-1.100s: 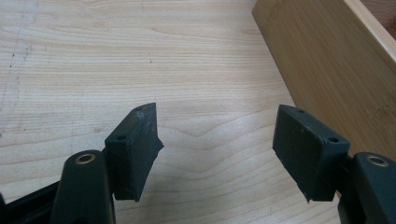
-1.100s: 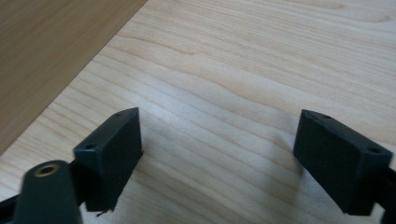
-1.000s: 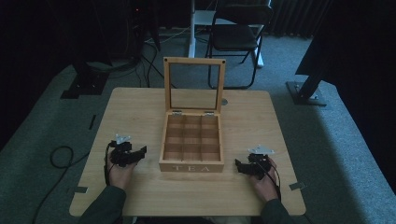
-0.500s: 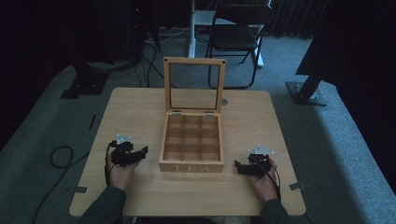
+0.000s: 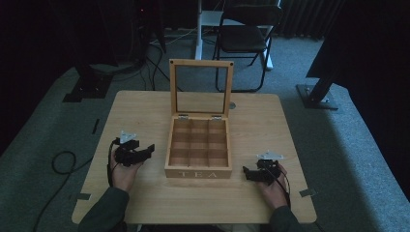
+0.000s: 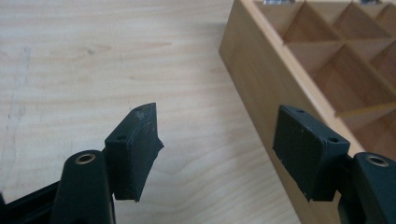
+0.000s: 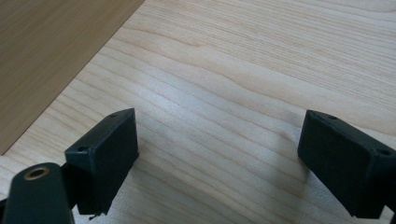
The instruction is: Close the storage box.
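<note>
Dim room w/ chair (image 5: 246, 36); wood table (image 5: 270, 121) holds open tea box (image 5: 198, 150), both claws agape.

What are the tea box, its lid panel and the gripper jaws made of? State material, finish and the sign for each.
Tea box: light wood, smooth matte finish, grain visible on its side wall.
Lid panel: clear, glass or plastic, since the floor shows through it.
Left gripper jaws: matte black, likely plastic or rubber, with scuffed edges.

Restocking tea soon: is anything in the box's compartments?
No: in the high view every compartment of the open box shows bare wood, with nothing inside.
</note>
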Demonstrator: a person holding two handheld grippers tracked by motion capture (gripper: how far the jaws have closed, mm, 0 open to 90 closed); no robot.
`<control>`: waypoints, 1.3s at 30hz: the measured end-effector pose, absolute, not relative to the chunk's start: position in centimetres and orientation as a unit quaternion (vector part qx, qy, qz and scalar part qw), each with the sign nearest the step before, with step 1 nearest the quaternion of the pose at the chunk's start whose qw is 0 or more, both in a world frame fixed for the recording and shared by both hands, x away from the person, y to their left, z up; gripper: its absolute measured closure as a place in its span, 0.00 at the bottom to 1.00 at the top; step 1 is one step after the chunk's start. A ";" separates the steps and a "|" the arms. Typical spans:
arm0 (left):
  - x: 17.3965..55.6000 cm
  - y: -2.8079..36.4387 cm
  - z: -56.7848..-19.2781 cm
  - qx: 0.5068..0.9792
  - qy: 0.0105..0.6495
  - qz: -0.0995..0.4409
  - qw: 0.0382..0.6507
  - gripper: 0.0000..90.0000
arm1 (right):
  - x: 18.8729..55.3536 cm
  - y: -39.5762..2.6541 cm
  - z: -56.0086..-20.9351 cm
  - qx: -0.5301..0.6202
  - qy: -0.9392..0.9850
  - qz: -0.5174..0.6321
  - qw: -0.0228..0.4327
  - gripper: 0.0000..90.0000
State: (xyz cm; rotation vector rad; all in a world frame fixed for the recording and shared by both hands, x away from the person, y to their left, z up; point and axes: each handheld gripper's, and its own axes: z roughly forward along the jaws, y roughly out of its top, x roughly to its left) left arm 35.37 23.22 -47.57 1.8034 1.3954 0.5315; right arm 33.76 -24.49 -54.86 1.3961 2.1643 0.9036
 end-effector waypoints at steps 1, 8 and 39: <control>35.5 23.2 -47.3 0.708 0.548 0.210 0.392 0.35 | 33.7 -24.5 -54.9 0.500 0.776 0.324 0.205 0.13; 36.4 23.0 -46.0 0.712 0.536 0.219 0.397 0.35 | 33.6 -24.6 -55.0 0.497 0.775 0.329 0.208 0.13; 41.3 22.4 -39.9 0.714 0.484 0.267 0.430 0.35 | 33.6 -24.6 -55.0 0.497 0.774 0.332 0.210 0.13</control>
